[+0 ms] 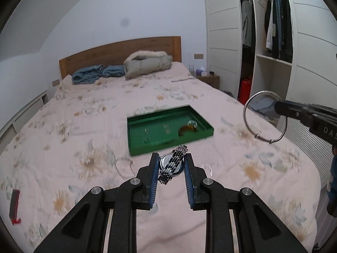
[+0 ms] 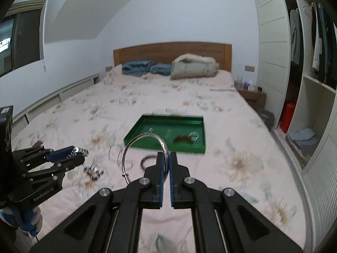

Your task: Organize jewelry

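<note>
Floral pink bed (image 1: 189,97) carries my shallow green tray (image 1: 134,139), holding few pieces. My left gripper (image 1: 171,166) clamps a silver link-band watch (image 1: 171,165); right gripper (image 2: 165,158) pinches a thin silver bangle (image 2: 145,136). Several pieces remain loose on the bedspread, so I judge sorting barely begun.

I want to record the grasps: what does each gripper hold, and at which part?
The left gripper holds a metal watch across its case. The right gripper pinches a thin silver bangle at its rim.
</note>
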A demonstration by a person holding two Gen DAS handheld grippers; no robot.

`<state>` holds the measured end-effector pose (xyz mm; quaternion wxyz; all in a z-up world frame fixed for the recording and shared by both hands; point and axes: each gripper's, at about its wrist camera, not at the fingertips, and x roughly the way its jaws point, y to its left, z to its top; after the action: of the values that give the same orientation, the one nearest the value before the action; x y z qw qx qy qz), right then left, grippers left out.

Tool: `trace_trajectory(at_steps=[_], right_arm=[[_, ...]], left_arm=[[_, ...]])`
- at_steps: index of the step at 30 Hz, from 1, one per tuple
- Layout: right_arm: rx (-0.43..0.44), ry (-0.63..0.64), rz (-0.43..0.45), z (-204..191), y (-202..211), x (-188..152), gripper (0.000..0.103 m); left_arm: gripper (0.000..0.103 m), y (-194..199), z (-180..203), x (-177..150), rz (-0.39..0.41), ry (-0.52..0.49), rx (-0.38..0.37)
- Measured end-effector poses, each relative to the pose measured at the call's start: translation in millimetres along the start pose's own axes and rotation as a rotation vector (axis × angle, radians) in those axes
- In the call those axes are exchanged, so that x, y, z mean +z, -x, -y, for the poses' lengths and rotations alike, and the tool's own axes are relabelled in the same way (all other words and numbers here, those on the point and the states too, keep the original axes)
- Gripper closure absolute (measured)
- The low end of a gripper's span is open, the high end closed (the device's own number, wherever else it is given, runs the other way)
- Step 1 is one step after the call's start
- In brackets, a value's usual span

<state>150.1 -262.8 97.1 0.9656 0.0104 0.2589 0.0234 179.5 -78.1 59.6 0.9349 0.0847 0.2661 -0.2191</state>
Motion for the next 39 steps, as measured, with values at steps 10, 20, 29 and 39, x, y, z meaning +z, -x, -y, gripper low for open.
trace_trajectory(at_steps=[10, 20, 29, 39], right_arm=[[-0.04, 0.0, 0.115, 19.7, -32.0, 95.9, 0.099], [-0.024, -0.072, 0.058, 44.1, -164.1, 110.0, 0.099], [-0.022, -0.153, -0.124, 63.9, -321.3, 73.3, 0.099], [-0.077, -0.22, -0.301, 98.0, -406.9, 36.6, 0.099]], left_arm=[[0.08, -57.8, -32.1, 83.5, 0.02, 0.031, 0.048], [0.08, -190.2, -60.5, 81.1, -0.115, 0.069, 0.078], [0.08, -304.2, -60.8, 69.5, -0.242, 0.082, 0.053], [0.08, -365.6, -46.0, 49.2, -0.33, 0.088, 0.019]])
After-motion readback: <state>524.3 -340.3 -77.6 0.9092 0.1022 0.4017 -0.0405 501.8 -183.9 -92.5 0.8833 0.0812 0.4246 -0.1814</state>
